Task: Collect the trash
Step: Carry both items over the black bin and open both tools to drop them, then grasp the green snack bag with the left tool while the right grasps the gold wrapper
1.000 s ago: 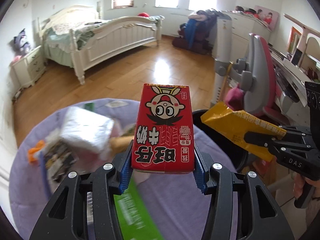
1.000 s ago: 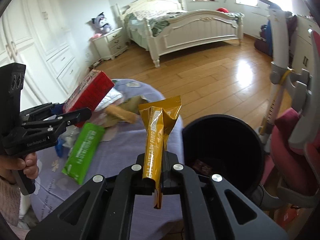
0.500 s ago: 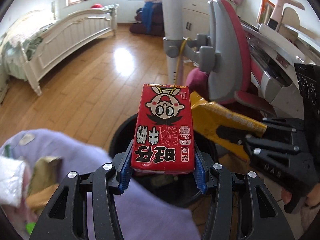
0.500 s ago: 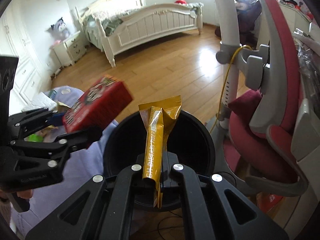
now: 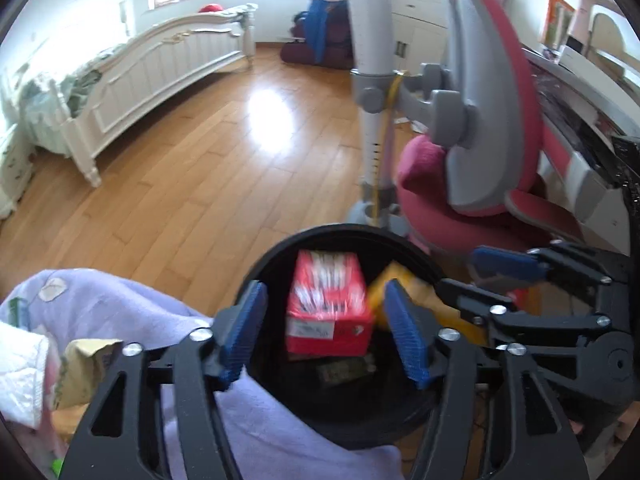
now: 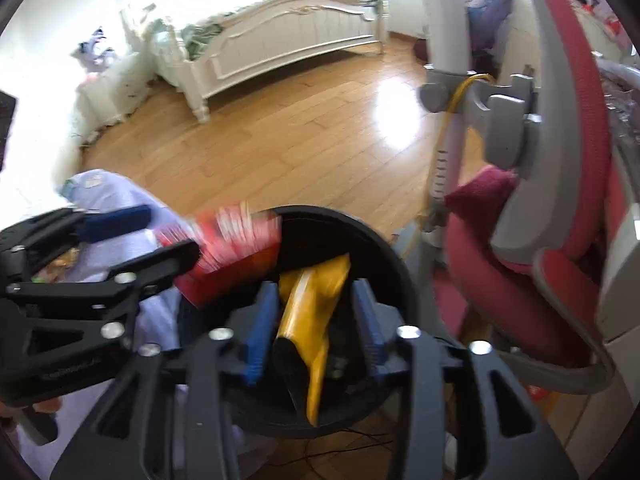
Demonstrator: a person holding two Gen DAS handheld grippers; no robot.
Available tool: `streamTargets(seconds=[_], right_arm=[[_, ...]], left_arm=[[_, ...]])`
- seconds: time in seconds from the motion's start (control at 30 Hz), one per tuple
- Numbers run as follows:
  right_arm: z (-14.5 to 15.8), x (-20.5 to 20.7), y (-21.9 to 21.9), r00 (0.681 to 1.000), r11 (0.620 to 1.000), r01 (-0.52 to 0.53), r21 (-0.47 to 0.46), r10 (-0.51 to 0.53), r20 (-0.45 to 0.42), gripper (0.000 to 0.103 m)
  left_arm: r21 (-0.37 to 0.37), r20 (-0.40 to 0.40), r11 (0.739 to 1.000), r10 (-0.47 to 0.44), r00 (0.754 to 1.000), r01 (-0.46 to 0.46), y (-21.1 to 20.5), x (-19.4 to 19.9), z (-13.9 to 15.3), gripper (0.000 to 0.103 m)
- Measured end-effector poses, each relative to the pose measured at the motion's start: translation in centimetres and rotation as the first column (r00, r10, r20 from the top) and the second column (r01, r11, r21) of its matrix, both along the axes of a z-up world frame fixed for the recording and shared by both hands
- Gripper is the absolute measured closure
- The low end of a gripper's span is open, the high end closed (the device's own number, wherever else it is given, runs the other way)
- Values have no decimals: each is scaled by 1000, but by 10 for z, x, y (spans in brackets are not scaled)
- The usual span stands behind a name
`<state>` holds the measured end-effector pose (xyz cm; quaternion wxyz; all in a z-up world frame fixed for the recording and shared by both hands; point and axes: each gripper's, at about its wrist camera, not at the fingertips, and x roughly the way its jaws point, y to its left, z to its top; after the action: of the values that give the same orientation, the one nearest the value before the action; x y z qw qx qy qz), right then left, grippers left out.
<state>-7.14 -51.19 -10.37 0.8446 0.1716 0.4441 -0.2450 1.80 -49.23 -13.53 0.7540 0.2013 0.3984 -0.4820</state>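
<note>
Over the black trash bin (image 5: 340,416), both grippers are releasing at once: the left gripper (image 5: 326,332) fingers have just been opening, standing apart as the red milk carton (image 5: 328,308) is dropping clear between them, long axis pointing away. The right gripper (image 6: 314,328) fingers, also just opening, are flanking the yellow wrapper (image 6: 312,320), which is sliding lengthwise into the bin.

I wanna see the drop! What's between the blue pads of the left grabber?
In the left wrist view, the red carton is between the open left gripper's pads, touching neither, over the black bin.
</note>
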Motion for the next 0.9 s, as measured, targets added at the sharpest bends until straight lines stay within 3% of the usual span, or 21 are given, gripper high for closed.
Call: streamTargets(seconds=[0.1,0.23,0.5,0.7,0.9], right_arm=[[3,-4,-3,1000,999,29,-21,-29,1,38],[7,-6,-1,999,998,36,-43,-36,1,30],[16,-2,8,1000,997,29,-68,-29,7,26],[27,-2,16,999,995,27,-97,-25,28,17],[39,17,44,989,990,-117,-82,124,84,17]], left_arm=[[-18,-20,1000,20,1000,-20,6,6,2,28],[-27,-4,999,23,1000,-23,12,6,6,28],[-51,-9,998,48,999,-48,34,7,13,23],[-79,-19,995,52,998,-54,54,5,23,23],[-47,76,992,120,990,-116,121,5,35,21]])
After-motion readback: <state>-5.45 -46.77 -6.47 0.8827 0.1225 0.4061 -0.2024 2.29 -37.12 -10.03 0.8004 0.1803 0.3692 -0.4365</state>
